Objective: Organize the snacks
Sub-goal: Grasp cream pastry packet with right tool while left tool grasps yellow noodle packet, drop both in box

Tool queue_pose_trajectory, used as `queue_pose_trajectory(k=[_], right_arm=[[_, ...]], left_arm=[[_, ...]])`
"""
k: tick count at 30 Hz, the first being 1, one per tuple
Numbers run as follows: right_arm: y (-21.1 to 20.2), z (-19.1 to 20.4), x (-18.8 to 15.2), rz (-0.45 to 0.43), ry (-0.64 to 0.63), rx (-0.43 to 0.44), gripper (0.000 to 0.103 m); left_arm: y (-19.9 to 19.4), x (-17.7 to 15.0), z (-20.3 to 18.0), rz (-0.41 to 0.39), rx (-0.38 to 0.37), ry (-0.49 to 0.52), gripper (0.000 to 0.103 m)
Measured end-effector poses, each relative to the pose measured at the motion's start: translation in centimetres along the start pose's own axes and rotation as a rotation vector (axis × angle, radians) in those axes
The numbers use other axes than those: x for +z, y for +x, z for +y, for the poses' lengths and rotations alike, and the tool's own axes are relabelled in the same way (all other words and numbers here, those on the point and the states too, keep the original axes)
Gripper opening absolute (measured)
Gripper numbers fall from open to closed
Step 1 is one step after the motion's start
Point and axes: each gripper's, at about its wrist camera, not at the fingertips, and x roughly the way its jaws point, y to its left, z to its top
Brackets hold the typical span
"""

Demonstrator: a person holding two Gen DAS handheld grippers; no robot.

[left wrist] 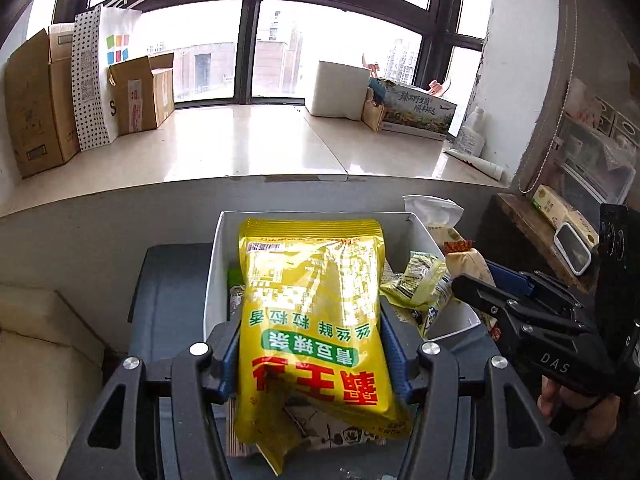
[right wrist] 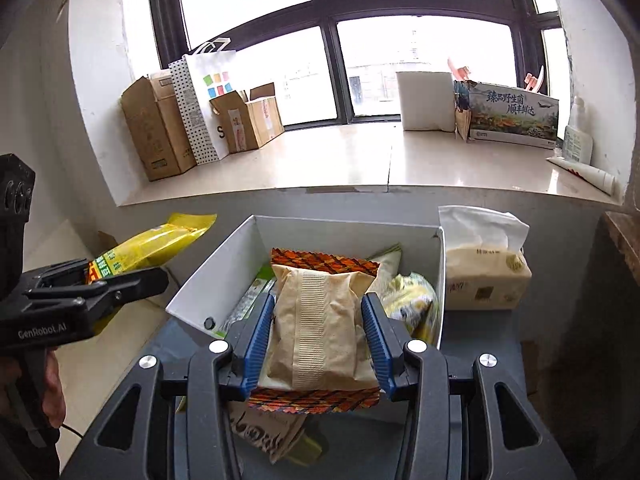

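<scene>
Up high and far back, the big window has dark bars, and the wide pale windowsill under it has lots of bare room in its middle. Brown cardboard boxes and a white paper bag with coloured squares stand at its left end. A printed carton with Chinese writing stands at its right end, beside a plain white box.

Lower down, the white bin sits on a dark grey top, its back edge close to the wall under the sill. Small snack packs lie inside it. A tissue pack stands just beside its right wall.

The left gripper has its blue pads squeezed on the sides of a big yellow snack bag, held above the bin. Red and green Chinese words on it read upside down.

The right gripper pinches a tan snack pack with orange zigzag ends, above the bin too. "DAS" shows on this tool in the left view, and "GenRobot.AI" on the other in the right view.
</scene>
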Motion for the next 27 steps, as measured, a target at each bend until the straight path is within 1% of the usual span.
queue_pose_trajectory(k=[3, 4, 5, 6, 7, 8, 9, 10, 12, 14, 19, 22, 24, 27], right_arm=[[2.4, -0.6, 1.7, 0.026, 0.006, -0.017, 0.049], [3.1, -0.6, 2.1, 0.035, -0.006, -0.030, 0.049], [3.7, -0.8, 2.4, 0.040, -0.014, -0.049, 0.050], [4.3, -1.0, 2.6, 0.047, -0.016, -0.056, 0.052], [4.9, -1.1, 2.9, 0.061, -0.018, -0.048, 0.060], [5.4, -1.3, 3.0, 0.077, -0.019, -0.038, 0.067], [5.7, -1.4, 3.0, 0.086, -0.019, -0.038, 0.090], [5.6, -1.6, 3.0, 0.077, -0.012, -0.054, 0.099], [4.9, -2.1, 2.8, 0.045, 0.010, -0.075, 0.099], [4.3, -2.5, 2.5, 0.028, 0.031, -0.064, 0.103], [3.0, -2.6, 2.0, -0.005, 0.017, -0.086, 0.103], [1.9, -2.5, 1.6, -0.019, 0.022, -0.076, 0.103], [0.7, -2.3, 1.2, -0.042, 0.024, -0.057, 0.103], [-1.5, -1.5, -0.1, -0.070, 0.004, -0.025, 0.103]], left_arm=[[2.5, 0.7, 0.0, 0.014, 0.054, 0.047, 0.062], [3.2, 0.6, 0.1, 0.024, 0.057, 0.060, 0.062], [3.9, 0.7, 0.2, 0.041, 0.052, 0.058, 0.066], [4.4, 0.7, 0.4, 0.054, 0.040, 0.051, 0.077], [4.6, 0.8, 0.6, 0.056, 0.028, 0.040, 0.082], [4.7, 0.8, 0.9, 0.045, 0.041, 0.026, 0.090], [4.7, 0.7, 1.0, 0.039, 0.061, 0.018, 0.096], [4.7, 0.6, 1.2, 0.041, 0.070, 0.016, 0.098], [4.6, 0.3, 1.5, 0.045, 0.079, 0.013, 0.098], [4.5, 0.0, 1.8, 0.052, 0.080, 0.010, 0.099], [4.0, -0.6, 1.7, 0.057, 0.084, 0.014, 0.099], [3.3, -0.9, 1.6, 0.051, 0.090, 0.016, 0.099], [2.5, -1.4, 1.5, 0.041, 0.079, 0.020, 0.099], [0.8, -2.5, 1.0, 0.022, 0.078, 0.038, 0.099]])
